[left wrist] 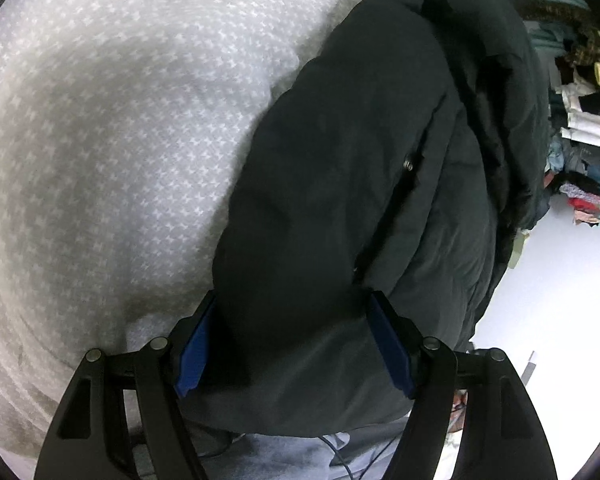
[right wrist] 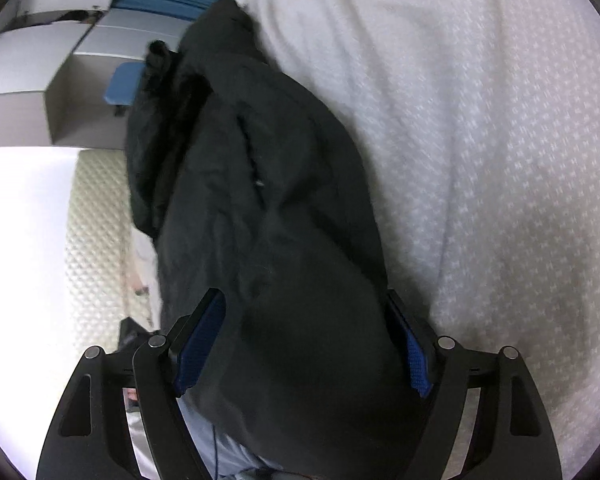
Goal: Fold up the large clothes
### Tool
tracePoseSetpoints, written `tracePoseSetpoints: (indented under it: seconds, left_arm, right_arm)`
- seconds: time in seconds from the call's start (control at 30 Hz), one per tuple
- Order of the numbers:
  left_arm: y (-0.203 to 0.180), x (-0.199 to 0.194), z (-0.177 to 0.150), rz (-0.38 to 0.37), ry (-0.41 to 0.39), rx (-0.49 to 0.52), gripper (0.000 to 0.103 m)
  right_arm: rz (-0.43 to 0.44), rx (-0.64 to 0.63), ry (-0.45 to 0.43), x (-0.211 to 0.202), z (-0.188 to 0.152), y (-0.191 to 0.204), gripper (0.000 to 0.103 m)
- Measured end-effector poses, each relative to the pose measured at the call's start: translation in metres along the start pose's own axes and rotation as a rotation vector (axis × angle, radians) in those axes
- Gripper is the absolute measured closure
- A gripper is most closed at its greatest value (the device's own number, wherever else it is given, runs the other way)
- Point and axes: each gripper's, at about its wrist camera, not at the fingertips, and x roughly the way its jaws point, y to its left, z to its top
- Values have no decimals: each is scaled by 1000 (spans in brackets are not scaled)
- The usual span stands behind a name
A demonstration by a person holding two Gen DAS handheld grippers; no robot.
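A bulky dark padded jacket (left wrist: 360,168) lies bunched lengthwise on a white patterned bed cover (left wrist: 120,120). My left gripper (left wrist: 294,312) has its blue-padded jaws spread wide, and a thick fold of the jacket fills the gap between them. In the right wrist view the same jacket (right wrist: 268,200) runs away from me, and my right gripper (right wrist: 304,320) likewise has its jaws wide with the jacket bulk between the pads. The jacket hangs partly over the bed edge near both grippers.
A pile of mixed clothes (left wrist: 580,120) sits at the right past the jacket. White floor (left wrist: 560,280) lies beside the bed. In the right wrist view grey boxes (right wrist: 80,80), a blue stool (right wrist: 124,82) and a textured mat (right wrist: 96,220) stand at the left.
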Motion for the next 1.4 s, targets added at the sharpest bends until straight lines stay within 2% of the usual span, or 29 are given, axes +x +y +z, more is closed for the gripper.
tracePoseSetpoints:
  seconds: [0.13, 0.3, 0.4, 0.53, 0.63, 0.73, 0.77, 0.8, 0.9, 0.97, 1.03, 1.2, 1.4]
  left_arm:
    - [-11, 6, 1, 18, 23, 43, 30]
    - [-39, 21, -8, -99, 27, 119, 32]
    - [-52, 27, -14, -106, 4, 160, 32]
    - [-70, 39, -17, -93, -33, 172, 33]
    - [-67, 35, -17, -76, -61, 142, 39]
    - [-65, 34, -18, -58, -76, 121, 45]
    - [-63, 34, -19, -53, -82, 109, 46]
    - [-59, 32, -19, -48, -91, 98, 50]
    - [-58, 27, -22, -39, -117, 99, 66]
    - [-60, 20, -26, -48, -140, 124, 83]
    - [-63, 11, -31, -86, -164, 143, 92]
    - [-64, -37, -46, -222, -243, 174, 97]
    - [-63, -107, -66, -318, -334, 201, 101]
  right_arm:
    - [0, 3, 42, 11, 1, -1, 24]
    - [151, -148, 57, 13, -5, 39, 24]
    - [211, -231, 41, 8, -8, 56, 24]
    - [134, -201, 79, 25, -3, 48, 25]
    - [51, -159, 120, 39, 2, 33, 34]
    - [14, -198, 130, 41, -1, 36, 50]
    - [6, -231, 127, 41, -3, 44, 60]
    - [-2, -273, 118, 40, -5, 53, 71]
    - [-23, -375, 78, 31, -11, 74, 88]
    - [-47, -428, 45, 27, -14, 86, 92]
    - [-51, -467, -2, 23, -17, 101, 94]
    - [14, -519, -156, -13, -26, 133, 96]
    - [106, -535, -278, -59, -37, 154, 98]
